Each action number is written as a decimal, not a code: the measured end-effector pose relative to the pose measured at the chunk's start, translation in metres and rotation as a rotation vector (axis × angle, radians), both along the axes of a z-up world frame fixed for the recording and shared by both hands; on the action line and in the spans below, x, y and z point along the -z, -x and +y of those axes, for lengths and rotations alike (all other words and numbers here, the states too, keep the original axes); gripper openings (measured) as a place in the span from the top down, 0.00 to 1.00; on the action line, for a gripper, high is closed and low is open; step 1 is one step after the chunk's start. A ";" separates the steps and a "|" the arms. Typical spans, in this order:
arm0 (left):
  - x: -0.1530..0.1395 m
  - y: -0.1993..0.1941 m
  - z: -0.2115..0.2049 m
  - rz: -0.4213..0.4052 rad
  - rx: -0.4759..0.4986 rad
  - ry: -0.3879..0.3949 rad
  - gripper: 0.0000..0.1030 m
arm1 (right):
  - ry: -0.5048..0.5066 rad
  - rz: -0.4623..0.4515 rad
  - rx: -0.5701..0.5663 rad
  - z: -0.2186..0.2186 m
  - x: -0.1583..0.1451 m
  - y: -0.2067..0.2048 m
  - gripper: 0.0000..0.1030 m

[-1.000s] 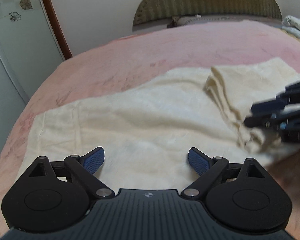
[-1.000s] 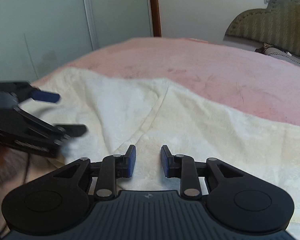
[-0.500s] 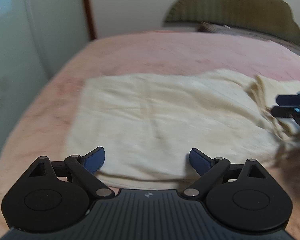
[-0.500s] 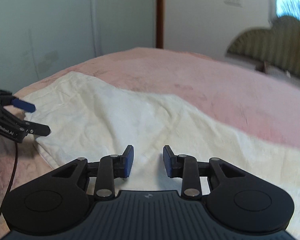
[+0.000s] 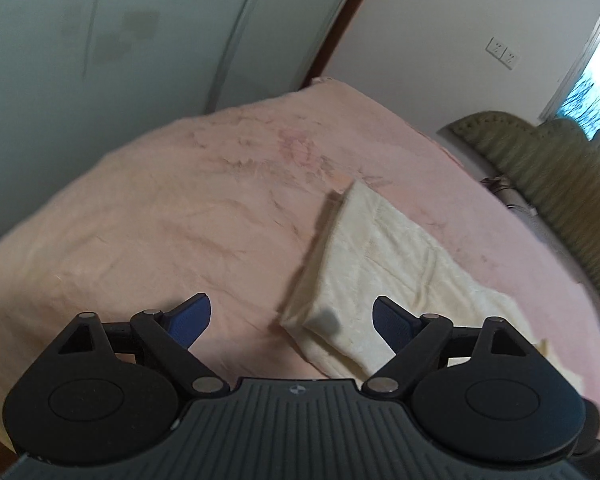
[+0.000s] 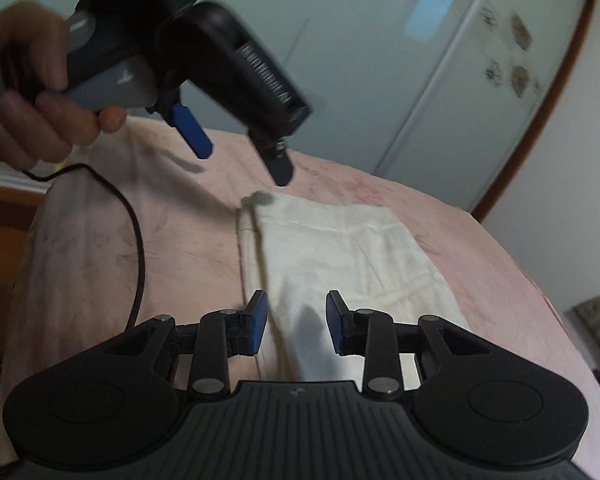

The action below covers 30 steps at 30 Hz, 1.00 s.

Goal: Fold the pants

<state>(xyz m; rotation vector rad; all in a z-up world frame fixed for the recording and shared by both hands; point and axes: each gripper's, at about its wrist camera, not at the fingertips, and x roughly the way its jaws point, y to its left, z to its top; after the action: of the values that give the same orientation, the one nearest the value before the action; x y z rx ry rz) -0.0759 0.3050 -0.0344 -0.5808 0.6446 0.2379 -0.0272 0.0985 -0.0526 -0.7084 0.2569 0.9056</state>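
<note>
The cream pants lie folded into a narrow strip on the pink bedspread, running away from both cameras toward the far corner of the bed. Their near end is cut off behind each claw's black body, so how far they reach toward the person cannot be told. In the left wrist view the left claw hangs above the cloth's near corner, spread wide with its jaws closing and nothing pinched; one blue pad is over bare bedspread, the other over the pants. In the right wrist view the right claw stands partly spread above the pants, its pads clear of the cloth. The same view shows the left claw blurred at upper left, gripped by a hand that the frame's edge crops. A dark cable trails over the bedspread and disappears behind the right claw.
</note>
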 end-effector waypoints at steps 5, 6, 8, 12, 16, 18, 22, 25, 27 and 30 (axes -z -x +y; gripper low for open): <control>0.007 -0.006 0.003 -0.034 0.079 0.170 0.16 | 0.097 -0.082 0.023 0.018 0.015 -0.003 0.71; 0.010 -0.009 0.001 -0.032 0.090 0.198 0.16 | 0.096 -0.084 0.024 0.020 0.017 -0.004 0.71; 0.013 -0.013 -0.001 -0.031 0.113 0.237 0.16 | 0.093 -0.090 0.023 0.025 0.018 -0.008 0.71; 0.019 -0.023 -0.005 -0.034 0.118 0.307 0.16 | 0.083 -0.102 -0.011 0.037 0.016 -0.008 0.86; 0.022 -0.031 -0.008 -0.047 0.140 0.377 0.25 | 0.043 -0.095 -0.017 0.041 0.016 -0.014 0.95; 0.027 -0.039 -0.008 -0.031 0.131 0.390 0.38 | -0.015 -0.045 -0.015 0.034 0.008 -0.018 0.96; 0.039 -0.044 -0.006 -0.010 0.083 0.417 0.86 | -0.108 0.100 -0.009 0.026 -0.003 -0.035 0.95; 0.031 -0.034 -0.013 -0.034 0.071 0.316 0.92 | -0.141 0.159 -0.021 0.024 -0.006 -0.039 0.95; 0.026 -0.027 -0.016 -0.033 0.072 0.246 0.93 | -0.156 0.187 -0.036 0.024 -0.008 -0.040 0.95; 0.035 -0.032 -0.014 0.023 0.064 0.213 0.93 | -0.140 0.196 -0.037 0.029 -0.004 -0.039 0.95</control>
<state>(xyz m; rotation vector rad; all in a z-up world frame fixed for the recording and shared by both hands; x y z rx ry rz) -0.0443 0.2906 -0.0696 -0.7617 0.7151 0.1163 0.0113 0.1275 -0.0482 -0.4964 0.3514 1.0201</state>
